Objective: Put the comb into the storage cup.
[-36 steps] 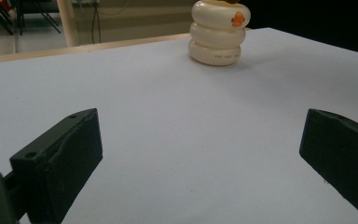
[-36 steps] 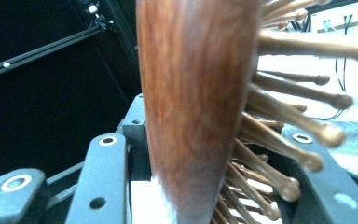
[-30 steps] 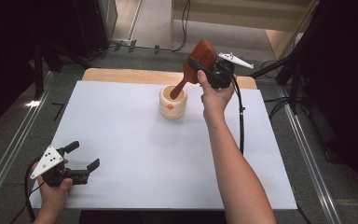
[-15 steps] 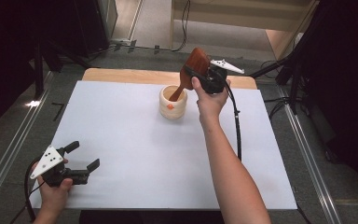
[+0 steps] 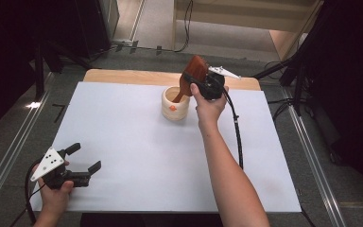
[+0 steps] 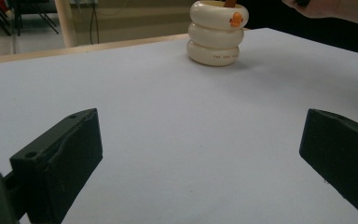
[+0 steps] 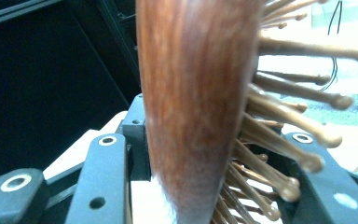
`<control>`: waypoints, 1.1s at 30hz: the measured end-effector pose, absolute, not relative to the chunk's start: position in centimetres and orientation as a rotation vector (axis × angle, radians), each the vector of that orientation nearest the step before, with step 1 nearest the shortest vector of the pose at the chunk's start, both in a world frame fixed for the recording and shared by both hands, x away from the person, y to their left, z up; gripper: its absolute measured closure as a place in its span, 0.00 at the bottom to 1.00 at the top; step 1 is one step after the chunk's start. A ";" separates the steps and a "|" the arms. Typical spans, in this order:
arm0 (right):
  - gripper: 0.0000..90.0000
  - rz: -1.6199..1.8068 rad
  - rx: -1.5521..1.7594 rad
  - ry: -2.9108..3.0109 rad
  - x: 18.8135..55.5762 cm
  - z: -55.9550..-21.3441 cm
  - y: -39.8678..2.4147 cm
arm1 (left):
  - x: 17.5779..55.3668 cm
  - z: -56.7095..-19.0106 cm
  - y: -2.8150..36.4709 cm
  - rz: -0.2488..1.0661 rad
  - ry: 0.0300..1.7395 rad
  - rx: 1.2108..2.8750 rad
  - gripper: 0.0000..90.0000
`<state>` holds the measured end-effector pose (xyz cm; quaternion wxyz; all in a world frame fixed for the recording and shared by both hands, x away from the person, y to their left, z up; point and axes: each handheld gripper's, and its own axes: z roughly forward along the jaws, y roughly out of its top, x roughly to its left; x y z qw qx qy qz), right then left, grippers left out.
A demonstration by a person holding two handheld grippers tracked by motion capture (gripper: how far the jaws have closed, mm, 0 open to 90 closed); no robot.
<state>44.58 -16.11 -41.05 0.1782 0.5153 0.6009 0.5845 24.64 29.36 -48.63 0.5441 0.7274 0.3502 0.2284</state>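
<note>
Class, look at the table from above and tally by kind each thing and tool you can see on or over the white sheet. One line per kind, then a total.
Wooden hairbrush: 1
Cream ringed holder: 1
Hand-held grippers: 2, the left gripper and the right gripper
Total: 4

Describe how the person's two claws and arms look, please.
Both claws, the left claw and the right claw, are black, each with two blocky jaws and a pale grey three-cornered plate on top; the left one's plate has dark dots. A black cable trails from the right claw. The forearms are bare, without sleeves.
</note>
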 end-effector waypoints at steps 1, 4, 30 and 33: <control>0.58 1.651 1.459 1.702 44.6 -41.3 -16.0 | 24.6 -48.6 29.4 0.542 0.831 1.725 0.00; 0.58 1.653 1.462 1.704 44.7 -41.4 -15.9 | 24.7 -48.6 29.4 0.542 0.830 1.725 0.00; 0.58 1.715 1.551 1.653 45.1 -44.0 -15.3 | 24.7 -48.6 29.3 0.541 0.826 1.730 0.00; 0.58 1.711 1.564 1.637 45.2 -44.1 -15.1 | 24.7 -48.6 29.3 0.542 0.825 1.730 0.00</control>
